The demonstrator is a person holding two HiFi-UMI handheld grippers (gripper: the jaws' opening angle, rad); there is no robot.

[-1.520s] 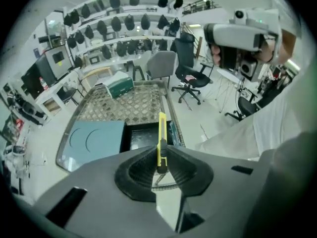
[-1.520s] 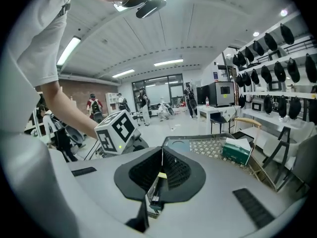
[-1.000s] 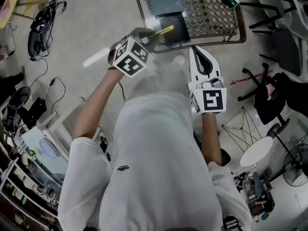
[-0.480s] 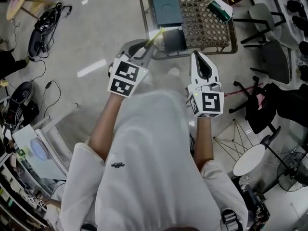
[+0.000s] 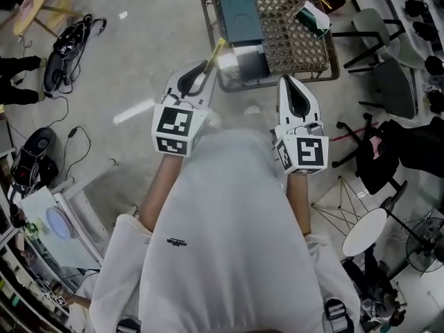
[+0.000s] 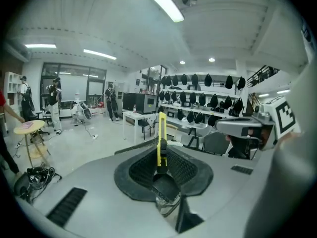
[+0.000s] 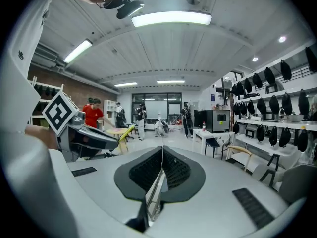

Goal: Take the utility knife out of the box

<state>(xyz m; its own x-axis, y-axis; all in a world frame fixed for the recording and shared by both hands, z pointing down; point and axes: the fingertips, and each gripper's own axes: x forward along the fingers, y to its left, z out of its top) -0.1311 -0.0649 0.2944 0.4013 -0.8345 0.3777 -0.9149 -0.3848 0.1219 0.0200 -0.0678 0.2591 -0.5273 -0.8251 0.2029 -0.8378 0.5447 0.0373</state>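
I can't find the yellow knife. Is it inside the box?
No, the left gripper clamps the utility knife between its jaws.

Left claw [image 5: 205,66]: drawn back from the box [image 5: 248,62] and lifted; now left of it, nearer the body. Rolled, so its marker cube sits square to the head view.
Knife [image 5: 217,48]: carried off the box top; now clear of its left corner.
Right claw [image 5: 291,82]: raised slightly.
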